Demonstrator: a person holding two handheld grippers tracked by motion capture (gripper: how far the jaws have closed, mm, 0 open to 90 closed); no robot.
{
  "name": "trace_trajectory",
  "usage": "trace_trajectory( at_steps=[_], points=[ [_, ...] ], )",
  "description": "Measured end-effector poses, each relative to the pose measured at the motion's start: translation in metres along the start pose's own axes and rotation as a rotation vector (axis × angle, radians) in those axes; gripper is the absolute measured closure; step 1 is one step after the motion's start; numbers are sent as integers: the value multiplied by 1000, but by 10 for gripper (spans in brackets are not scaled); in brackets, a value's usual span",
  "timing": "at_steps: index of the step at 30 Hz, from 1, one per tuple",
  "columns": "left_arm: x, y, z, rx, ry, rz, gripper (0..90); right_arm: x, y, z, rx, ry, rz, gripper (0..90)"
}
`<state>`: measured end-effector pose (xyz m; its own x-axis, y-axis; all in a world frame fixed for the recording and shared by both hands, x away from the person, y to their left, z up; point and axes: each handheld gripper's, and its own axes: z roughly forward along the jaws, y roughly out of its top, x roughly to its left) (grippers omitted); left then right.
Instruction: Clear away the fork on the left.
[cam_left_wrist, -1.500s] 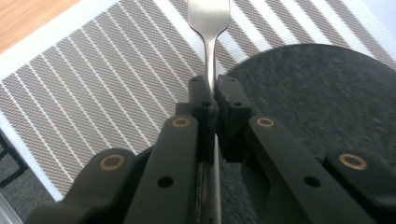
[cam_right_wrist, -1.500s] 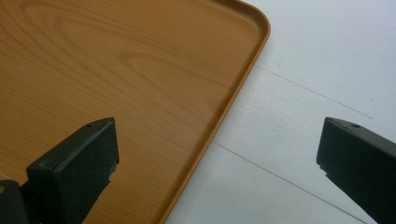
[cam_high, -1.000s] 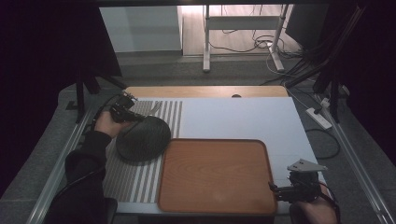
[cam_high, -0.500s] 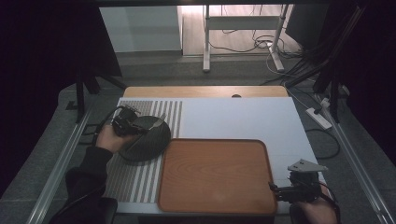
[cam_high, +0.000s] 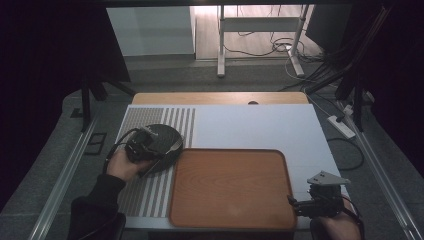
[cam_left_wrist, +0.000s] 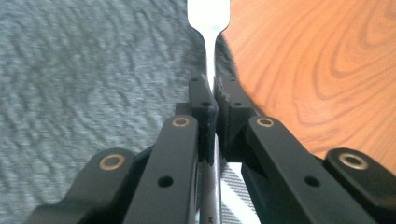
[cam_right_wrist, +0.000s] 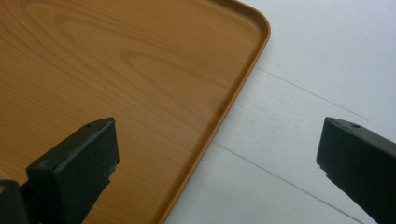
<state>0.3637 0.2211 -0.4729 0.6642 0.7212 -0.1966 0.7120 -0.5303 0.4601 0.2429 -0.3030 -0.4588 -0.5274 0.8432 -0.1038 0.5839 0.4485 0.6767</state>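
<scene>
1. Gripping a silver fork (cam_left_wrist: 208, 28) by its handle, the left gripper (cam_left_wrist: 211, 100) has its jaws clamped tight on it.
2. The fork's head pokes out over a dark round plate (cam_high: 162, 137), just beside the wooden tray (cam_high: 231, 187).
3. The right gripper (cam_high: 300, 204) hangs at the tray's near right corner, jaws wide apart, holding nothing.

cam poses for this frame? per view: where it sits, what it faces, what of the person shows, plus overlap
High view: above the person's side, facing forward and down on the table; both forearms, left gripper, right gripper.
Left gripper view: rides the left gripper, jaws shut on a utensil handle, over the dark plate.
Right gripper view: rides the right gripper, jaws apart, facing down.
All three share the wooden tray.
</scene>
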Motion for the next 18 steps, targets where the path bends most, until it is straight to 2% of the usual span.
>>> trace_trajectory(
  at_steps=[13, 18],
  points=[
    [-52, 0, 18, 25, -47, -32, 852, 0, 0, 0, -3, -1, -5, 0],
    [-74, 7, 26, 37, -57, 4, 852, 0, 0, 0, -2, 0, -5, 0]
  ],
)
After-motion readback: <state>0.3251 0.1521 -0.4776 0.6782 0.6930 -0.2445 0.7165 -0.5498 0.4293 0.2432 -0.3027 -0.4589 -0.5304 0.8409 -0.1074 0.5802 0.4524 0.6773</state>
